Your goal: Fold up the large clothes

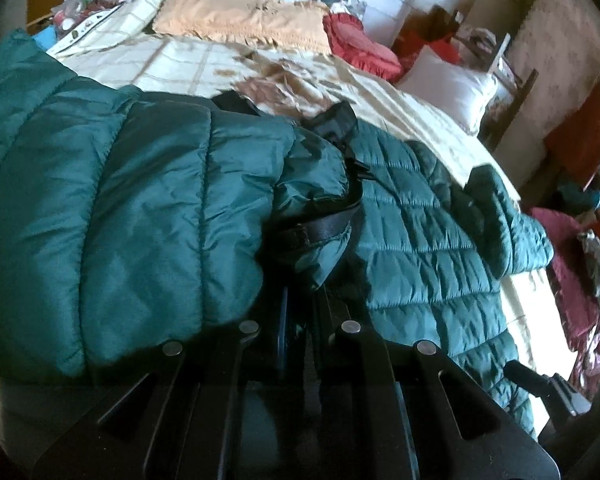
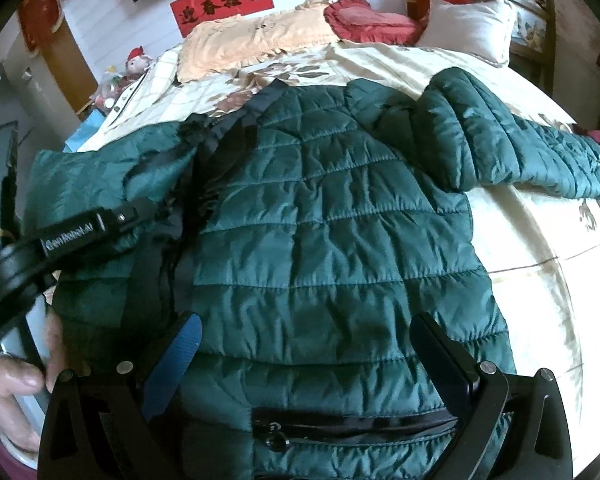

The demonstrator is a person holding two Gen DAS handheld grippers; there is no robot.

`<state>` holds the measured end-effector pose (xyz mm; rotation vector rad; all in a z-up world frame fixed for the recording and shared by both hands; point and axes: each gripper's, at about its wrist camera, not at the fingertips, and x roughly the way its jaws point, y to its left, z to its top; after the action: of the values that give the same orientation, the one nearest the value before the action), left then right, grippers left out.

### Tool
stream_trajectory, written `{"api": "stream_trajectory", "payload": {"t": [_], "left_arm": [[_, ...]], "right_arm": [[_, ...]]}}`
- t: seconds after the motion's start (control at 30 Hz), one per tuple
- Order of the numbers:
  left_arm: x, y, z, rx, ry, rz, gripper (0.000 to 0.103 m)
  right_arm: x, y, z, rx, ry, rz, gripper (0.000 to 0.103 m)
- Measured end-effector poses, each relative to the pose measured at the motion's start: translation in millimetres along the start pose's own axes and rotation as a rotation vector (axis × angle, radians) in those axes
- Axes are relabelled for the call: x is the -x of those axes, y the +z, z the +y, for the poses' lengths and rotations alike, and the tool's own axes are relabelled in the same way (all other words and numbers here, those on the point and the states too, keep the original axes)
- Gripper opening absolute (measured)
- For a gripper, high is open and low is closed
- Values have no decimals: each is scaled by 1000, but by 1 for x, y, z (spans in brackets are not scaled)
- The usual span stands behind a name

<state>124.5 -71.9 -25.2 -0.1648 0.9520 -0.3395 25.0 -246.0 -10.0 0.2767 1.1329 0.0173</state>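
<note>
Green quilted jacket (image 2: 320,240), spread flat on the cream floral bedspread (image 2: 532,260), one sleeve (image 2: 520,152) reaching toward 2 o'clock in the right wrist view. Right gripper (image 2: 312,344), jaws set wide, poised over the lower body panel just above the zipped pocket (image 2: 352,426) at 6 o'clock; blue-padded finger (image 2: 175,364) at 7 o'clock. Left gripper (image 1: 300,312), jaws drawn narrow and pinching a bunched fold of the jacket (image 1: 420,240), its other sleeve (image 1: 119,220) draped toward 9 o'clock in the left wrist view. Peach pillow (image 2: 259,36), red cushion (image 2: 368,20) and white pillow (image 2: 472,26) lie at 12 to 1 o'clock; red banner (image 2: 223,2) hangs on the wall at 12 o'clock.
</note>
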Motion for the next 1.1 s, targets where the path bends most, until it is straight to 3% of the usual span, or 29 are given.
{"api": "stream_trajectory", "payload": {"t": [0.23, 0.37, 0.5, 0.6, 0.97, 1.1], "left_arm": [[-3, -4, -11, -46, 22, 4, 11], [4, -7, -9, -32, -21, 12, 27], [28, -10, -12, -58, -3, -42, 54], [49, -12, -10, -58, 7, -84, 62], [93, -15, 16, -72, 140, -149, 64], [112, -13, 42, -28, 188, -191, 64]], "right_arm": [[-1, 1, -11, -16, -13, 6, 103], [1, 0, -12, -18, -17, 5, 103], [2, 0, -12, -16, -18, 5, 103], [2, 1, -12, -19, -15, 5, 103], [0, 12, 18, 45, 46, -22, 103], [-4, 24, 30, 64, 73, -41, 103]]}}
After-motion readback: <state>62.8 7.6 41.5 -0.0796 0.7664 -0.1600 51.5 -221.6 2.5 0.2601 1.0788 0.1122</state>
